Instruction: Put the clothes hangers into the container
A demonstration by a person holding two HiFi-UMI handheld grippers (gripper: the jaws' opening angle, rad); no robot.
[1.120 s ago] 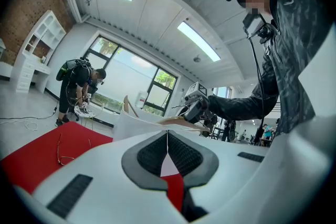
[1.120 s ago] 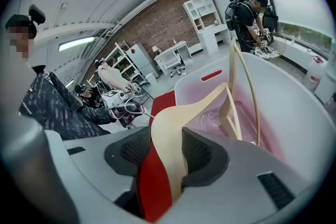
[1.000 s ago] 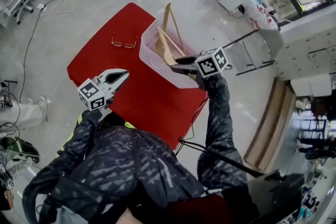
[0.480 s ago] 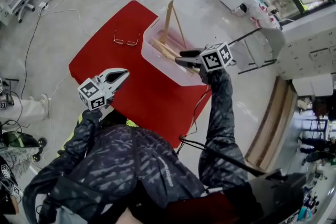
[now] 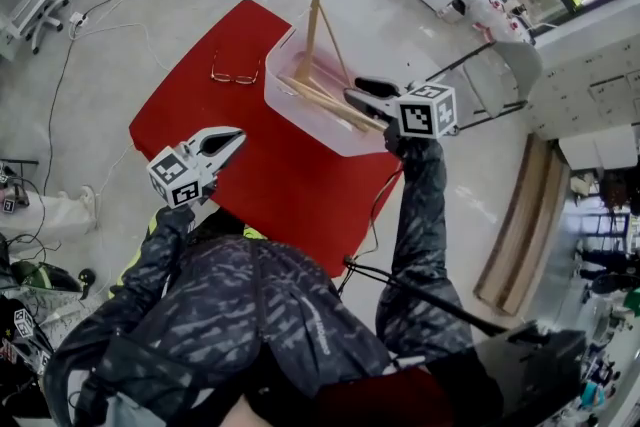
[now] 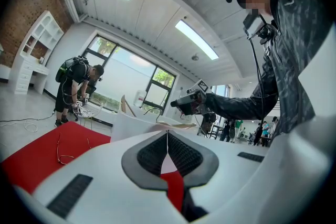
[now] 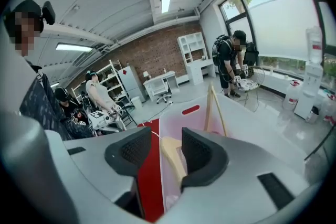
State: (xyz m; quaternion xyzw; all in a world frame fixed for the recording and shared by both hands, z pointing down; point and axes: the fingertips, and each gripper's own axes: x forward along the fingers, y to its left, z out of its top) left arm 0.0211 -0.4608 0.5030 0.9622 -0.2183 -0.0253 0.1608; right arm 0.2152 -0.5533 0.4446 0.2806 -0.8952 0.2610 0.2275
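Note:
A translucent white container (image 5: 283, 111) stands on the red table (image 5: 250, 185). One wooden hanger (image 5: 314, 30) leans upright in it, and another wooden hanger (image 5: 320, 97) lies slantwise across it. My right gripper (image 5: 358, 93) hovers over the container's near right rim, open. In the right gripper view the lying hanger's pale end (image 7: 171, 153) shows in the gap of the right gripper (image 7: 165, 149), close to the right pad and clear of the left one. My left gripper (image 5: 238, 137) is shut and empty above the table's near left part, and its pads (image 6: 157, 152) meet.
A pair of glasses (image 5: 235, 75) lies on the table left of the container. Cables run over the floor around the table. A person (image 6: 76, 89) bends over a small stand beyond the table's far end. White shelves and desks line the walls.
My right gripper has moved right and slightly up over the container. The hanger by it has tipped from nearly upright to lying slantwise across the container. The left gripper has not moved.

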